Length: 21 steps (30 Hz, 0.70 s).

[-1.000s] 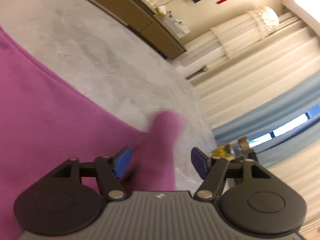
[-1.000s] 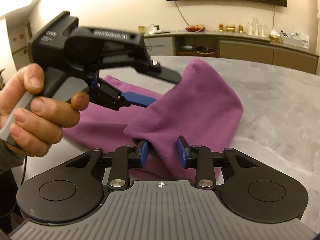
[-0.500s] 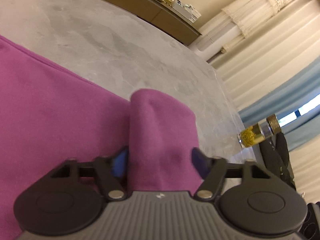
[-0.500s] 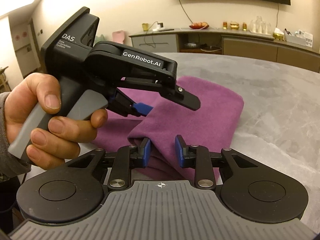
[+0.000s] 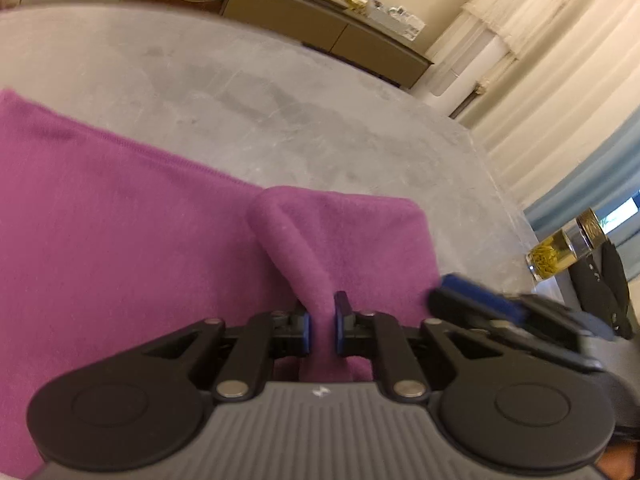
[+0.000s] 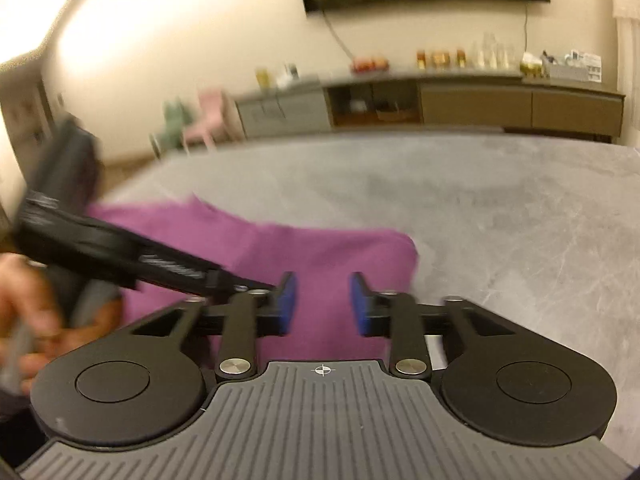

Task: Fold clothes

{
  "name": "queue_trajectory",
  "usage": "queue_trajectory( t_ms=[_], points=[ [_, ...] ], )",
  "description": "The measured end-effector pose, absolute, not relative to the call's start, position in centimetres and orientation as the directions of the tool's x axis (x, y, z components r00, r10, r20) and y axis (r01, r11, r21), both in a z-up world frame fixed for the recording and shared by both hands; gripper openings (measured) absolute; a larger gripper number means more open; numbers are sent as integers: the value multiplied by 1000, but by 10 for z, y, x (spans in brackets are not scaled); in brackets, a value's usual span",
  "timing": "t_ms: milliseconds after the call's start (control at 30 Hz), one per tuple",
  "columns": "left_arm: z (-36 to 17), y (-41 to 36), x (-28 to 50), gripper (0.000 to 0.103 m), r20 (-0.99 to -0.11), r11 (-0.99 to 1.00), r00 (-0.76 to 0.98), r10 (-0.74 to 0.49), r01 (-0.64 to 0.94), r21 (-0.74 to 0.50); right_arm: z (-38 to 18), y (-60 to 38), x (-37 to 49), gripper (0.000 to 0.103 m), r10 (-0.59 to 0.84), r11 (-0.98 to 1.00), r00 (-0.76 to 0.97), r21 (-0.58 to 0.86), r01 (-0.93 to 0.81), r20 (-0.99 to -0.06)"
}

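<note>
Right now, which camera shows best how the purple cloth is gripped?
Left wrist view: the left tongs pinch a raised fold of the purple cloth. Right wrist view is blurred; the right tongs are open above it.

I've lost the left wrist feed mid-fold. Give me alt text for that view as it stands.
The left tool is shut on a raised ridge of the purple cloth, which lies spread on a grey table. The right tool's blue fingertip shows blurred at the cloth's right edge, and a glass bottle stands near the table's far right rim.
</note>
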<state>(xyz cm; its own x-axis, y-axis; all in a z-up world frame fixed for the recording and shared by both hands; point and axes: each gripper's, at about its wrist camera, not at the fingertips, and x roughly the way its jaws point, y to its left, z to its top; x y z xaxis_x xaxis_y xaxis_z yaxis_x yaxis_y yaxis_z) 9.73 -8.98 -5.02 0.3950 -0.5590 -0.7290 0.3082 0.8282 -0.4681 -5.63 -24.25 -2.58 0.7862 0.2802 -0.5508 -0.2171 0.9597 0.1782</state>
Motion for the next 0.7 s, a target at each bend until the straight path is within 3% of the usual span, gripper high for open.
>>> queue_trajectory(
  t_ms=[267, 467, 567, 700],
  points=[
    [-51, -77, 104, 22, -683, 804, 425, -594, 290, -519, -48, -224, -66, 18, 286, 956, 709, 135, -262, -644],
    [-39, -69, 88, 27, -680, 840, 494, -543, 295, -456, -60, -203, -80, 20, 239, 950, 700, 13, -313, -673],
    [-24, -62, 67, 29, -651, 844, 538, -536, 317, -433, -49, -211, -91, 20, 249, 958, 744, 44, -284, -620],
    [-30, -75, 36, 30, -690, 844, 500, -523, 414, -341, -62, -211, -89, 24, 247, 957, 696, 57, -284, -674]
  ],
)
